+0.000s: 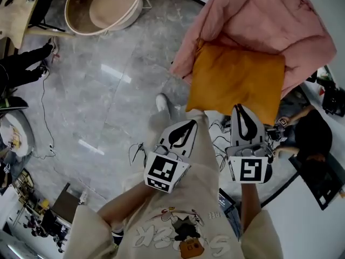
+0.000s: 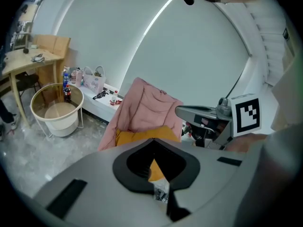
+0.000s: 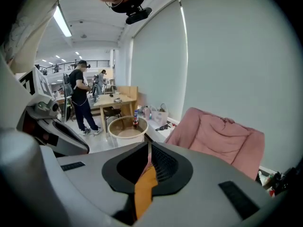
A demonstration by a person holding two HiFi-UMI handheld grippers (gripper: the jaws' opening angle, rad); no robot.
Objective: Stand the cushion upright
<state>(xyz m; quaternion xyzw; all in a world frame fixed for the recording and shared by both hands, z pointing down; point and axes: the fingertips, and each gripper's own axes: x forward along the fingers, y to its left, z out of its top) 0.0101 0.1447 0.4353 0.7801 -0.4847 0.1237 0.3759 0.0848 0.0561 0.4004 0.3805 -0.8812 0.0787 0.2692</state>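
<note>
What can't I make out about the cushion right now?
Cushion bottom edge: head view, partly covered by the right hand-held gripper.
Cushion's lower part: left gripper view, behind the left hand-held gripper.
Most of the cushion: right gripper view, only an orange sliver shows past that gripper's body.

One cushion [image 1: 235, 82], orange, sits centre right in the head view. One pink chair [image 1: 259, 15] is behind it, at the upper right.

There are two grippers low in the middle of the frame: the left gripper [image 1: 190, 126] and the right gripper [image 1: 241, 111]. There are two marker cubes, one cube [image 1: 164, 171] at the lower end of the left gripper and one cube [image 1: 250, 170] at the lower end of the right.

One round tub [image 1: 105, 4] is at the top left. One wooden table [image 1: 13, 12] is in the top left corner beside it.

In the right gripper view, one person [image 3: 80, 103] stands at middle left. A smaller figure behind may be a second, but it is too small to be sure.
</note>
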